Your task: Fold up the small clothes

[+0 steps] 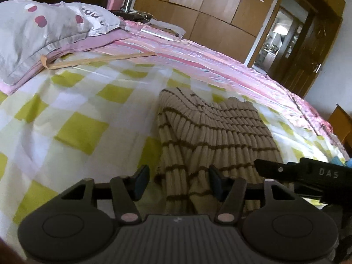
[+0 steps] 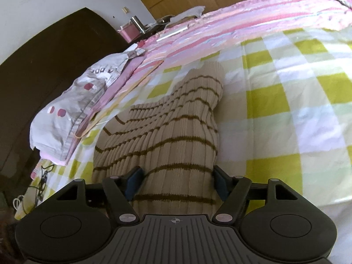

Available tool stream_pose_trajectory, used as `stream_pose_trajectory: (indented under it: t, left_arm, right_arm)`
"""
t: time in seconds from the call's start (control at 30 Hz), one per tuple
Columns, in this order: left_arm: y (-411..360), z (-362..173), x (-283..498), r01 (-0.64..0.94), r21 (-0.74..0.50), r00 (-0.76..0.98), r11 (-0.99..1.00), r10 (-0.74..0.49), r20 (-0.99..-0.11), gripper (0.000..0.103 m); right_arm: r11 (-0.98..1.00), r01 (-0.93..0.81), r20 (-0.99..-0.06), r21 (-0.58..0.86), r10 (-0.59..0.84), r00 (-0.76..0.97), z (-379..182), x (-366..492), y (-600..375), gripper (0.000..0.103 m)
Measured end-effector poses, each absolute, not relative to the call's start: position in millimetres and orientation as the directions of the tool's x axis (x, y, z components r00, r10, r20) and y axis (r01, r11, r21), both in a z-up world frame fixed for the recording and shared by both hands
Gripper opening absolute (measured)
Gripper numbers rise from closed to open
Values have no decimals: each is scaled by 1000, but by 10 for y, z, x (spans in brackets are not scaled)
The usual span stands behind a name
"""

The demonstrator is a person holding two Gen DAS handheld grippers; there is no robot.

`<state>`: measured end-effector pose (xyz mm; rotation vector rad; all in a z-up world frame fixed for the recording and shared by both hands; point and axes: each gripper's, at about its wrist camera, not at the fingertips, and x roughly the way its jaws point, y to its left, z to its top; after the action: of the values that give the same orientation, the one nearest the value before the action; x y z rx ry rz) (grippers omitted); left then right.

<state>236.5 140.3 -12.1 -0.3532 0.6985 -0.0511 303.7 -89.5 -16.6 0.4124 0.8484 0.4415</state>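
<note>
**Both claws spread over a striped knit on the bed**

The beige ribbed knit garment (image 1: 211, 132) with thin brown stripes lies on the yellow-and-white checked sheet (image 1: 72, 114), folded into a long strip that runs away from both cameras. Its far end is uneven, with two humps and a dip between them.

The left claw (image 1: 178, 181) stands spread above the near end of the garment; its pads do not press the cloth, and the garment's left edge runs between them. The right claw (image 2: 176, 181) is spread as wide, straddling the near end of the strip, with one side edge of the knit at each pad; no pinch shows. In the left wrist view the right claw's black body comes in at the right edge, just beside the left one, with the letters "DAS" (image 1: 329, 172) readable on it.

Open sheet lies to the left of the garment in the left view and to its right in the right view, flat and bare. Beyond the checked sheet runs a pink striped quilt (image 1: 198, 52) toward the far edge of the bed. At the head of the bed sits a grey pillow (image 1: 39, 33) with red dots and partly readable letters, on a pink layer, with a tan strap (image 1: 92, 60) beside it. A dark headboard (image 2: 44, 61), wooden wardrobe doors (image 1: 209, 11) and an open doorway (image 1: 279, 35) bound the room.
</note>
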Motion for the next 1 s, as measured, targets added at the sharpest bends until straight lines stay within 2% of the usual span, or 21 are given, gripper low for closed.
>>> stream_pose_trajectory:
  t: [0.1,0.17,0.23,0.43,0.5,0.63,0.77,0.87,0.93,0.97,1.0]
  left_arm:
    - [1384,-103,2305,-52,-342,763,938,-184,-619,46]
    - [1370,-84,2255,-44,-352,759,935,-198,-621,39]
    - [1349,-75,2165,-38,-375,750,926,-221,-624,37]
    - [1177,-73,1762,33,-367,708,930,-281,-648,37]
    - [1152,-69,1686,35,-365,698,930,-285,-657,38]
    - [1169,117,1600,18,-327,732,945,-235,-640,38]
    - [1125,369,1662,42,-251,795,967,-184,-577,38]
    - [1039,354,1912,55,-179,796,982,-151,-586,38]
    - [1030,263,2102,47,-179,786,983,-147,-600,38]
    - [1031,221,2190,42,-170,783,985,-138,-607,37]
    - [1020,177,2261,32,-143,785,989,-113,-609,37]
  right_arm:
    - [832,-213,-621,513,531,577,-121,2976,-903,52]
    - [835,-227,-626,500,530,571,-63,2911,-905,47]
    - [844,-235,-637,482,522,566,-17,2821,-903,45]
    - [852,-245,-665,464,517,539,39,2384,-1084,46]
    - [857,-246,-678,453,510,529,64,2283,-1138,50]
    - [885,-267,-667,382,463,583,227,2157,-1168,51]
    - [910,-260,-633,324,413,655,352,2163,-1171,51]
    - [914,-238,-626,329,400,669,345,2267,-1154,51]
    - [916,-233,-624,326,394,675,309,2350,-1109,51]
    - [919,-234,-629,318,389,673,281,2396,-1085,47]
    - [921,-235,-638,312,386,666,248,2440,-1065,38]
